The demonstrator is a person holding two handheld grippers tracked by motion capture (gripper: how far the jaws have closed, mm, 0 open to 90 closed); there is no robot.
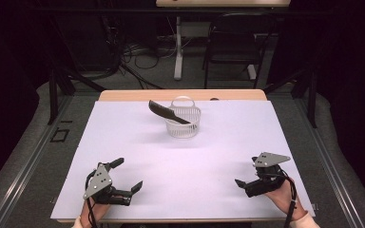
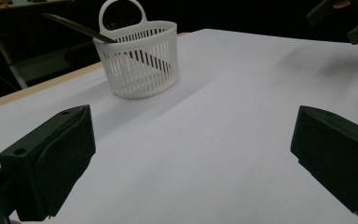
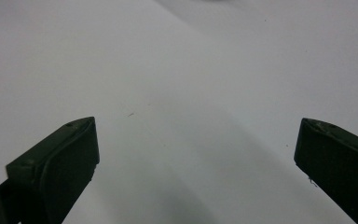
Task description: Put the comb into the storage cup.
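High view shows the black comb point(image 1: 167, 112) leaning in the white basket point(image 1: 184, 124) at the bench's point(image 1: 123, 156) far middle. Both claws, left point(image 1: 129, 175) and right point(image 1: 247, 174), are released; approach the comb's free end slowly.

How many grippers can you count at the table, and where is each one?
2. The left gripper is at the near left of the white table; the right gripper is at the near right. Both have jaws apart, holding nothing.
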